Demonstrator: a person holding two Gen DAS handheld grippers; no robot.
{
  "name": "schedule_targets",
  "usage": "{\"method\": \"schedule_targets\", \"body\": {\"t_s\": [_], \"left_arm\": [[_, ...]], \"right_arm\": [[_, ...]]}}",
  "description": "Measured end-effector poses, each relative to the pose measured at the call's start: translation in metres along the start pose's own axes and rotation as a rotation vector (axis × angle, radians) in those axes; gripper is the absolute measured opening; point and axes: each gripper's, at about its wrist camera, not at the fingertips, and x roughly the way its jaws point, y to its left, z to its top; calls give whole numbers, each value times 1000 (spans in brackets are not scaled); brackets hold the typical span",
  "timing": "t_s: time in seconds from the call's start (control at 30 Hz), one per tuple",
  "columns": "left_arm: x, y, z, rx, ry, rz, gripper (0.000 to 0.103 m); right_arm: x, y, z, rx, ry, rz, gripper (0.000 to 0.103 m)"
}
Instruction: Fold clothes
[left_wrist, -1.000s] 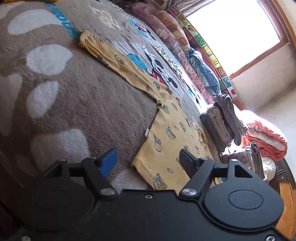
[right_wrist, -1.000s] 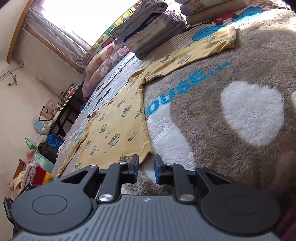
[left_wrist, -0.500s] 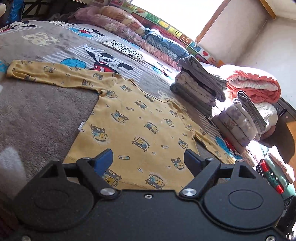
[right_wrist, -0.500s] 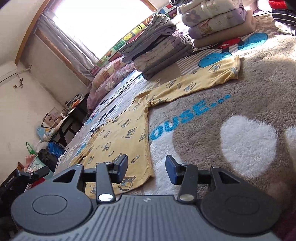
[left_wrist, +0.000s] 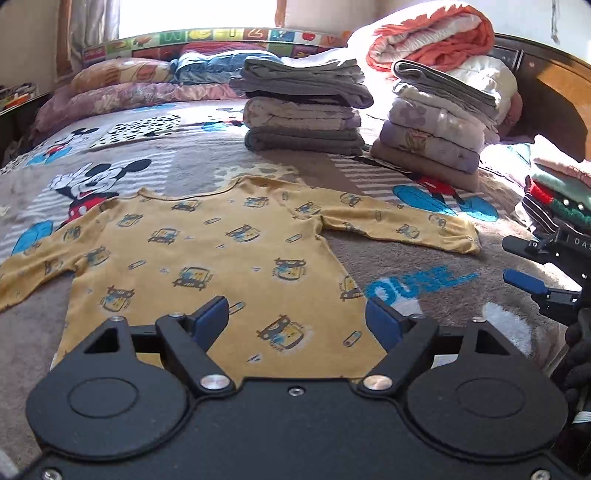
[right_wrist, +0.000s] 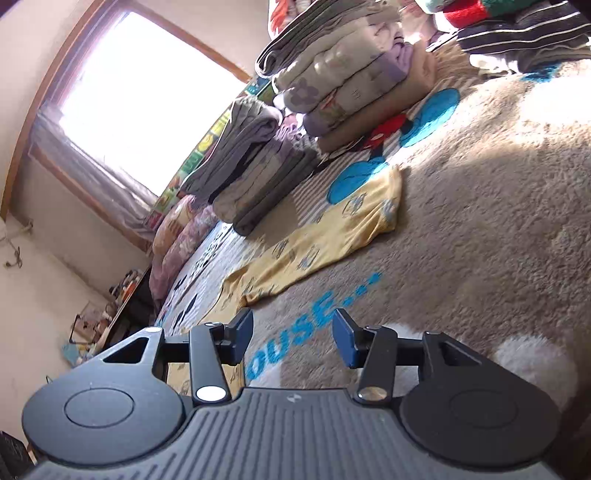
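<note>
A yellow long-sleeved shirt (left_wrist: 221, 254) with small car prints lies flat on the bed blanket, both sleeves spread out sideways. My left gripper (left_wrist: 297, 319) hovers open above its bottom hem, holding nothing. In the right wrist view the shirt's right sleeve (right_wrist: 332, 236) stretches ahead across the brown blanket. My right gripper (right_wrist: 293, 336) stands open and empty over the blue lettering, short of that sleeve. The right gripper (left_wrist: 532, 266) also shows at the right edge of the left wrist view, beyond the sleeve cuff.
Two stacks of folded clothes (left_wrist: 306, 110) (left_wrist: 439, 122) stand behind the shirt, with an orange and white quilt (left_wrist: 436, 33) further back. More folded items (left_wrist: 554, 195) sit at the right. Pillows (left_wrist: 125, 88) line the window side. A wooden headboard (left_wrist: 554, 85) rises at the far right.
My left gripper swung round from the shirt's left side to face it square over the hem. My right gripper went from shut to open and moved right toward the sleeve.
</note>
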Motion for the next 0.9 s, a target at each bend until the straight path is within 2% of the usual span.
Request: {"method": "schedule_targets", "body": {"t_s": [0.13, 0.23, 0.3, 0.33, 0.53, 0.6, 0.73, 0.77, 0.9], "left_arm": [[33, -65, 15, 228, -18, -32, 82], [59, -116, 17, 430, -26, -28, 76], [76, -144, 15, 563, -28, -11, 65], [83, -155, 14, 624, -30, -1, 63], [111, -186, 4, 851, -59, 73, 53], [120, -196, 1, 927, -68, 98, 47], [138, -217, -6, 1078, -88, 148, 42], [143, -222, -7, 1116, -92, 161, 37], [162, -242, -13, 1260, -111, 212, 36]], "right_arm": [[-15, -37, 25, 143, -119, -59, 54], [-23, -60, 31, 235, -157, -82, 55], [-26, -69, 33, 251, -169, -87, 54], [-28, -71, 34, 247, -173, -88, 54], [-39, -88, 38, 292, -203, -85, 55], [-42, -92, 40, 311, -211, -78, 55], [-43, -98, 40, 352, -230, -63, 55], [-43, -99, 41, 364, -237, -60, 55], [-44, -104, 42, 416, -272, -44, 55]]}}
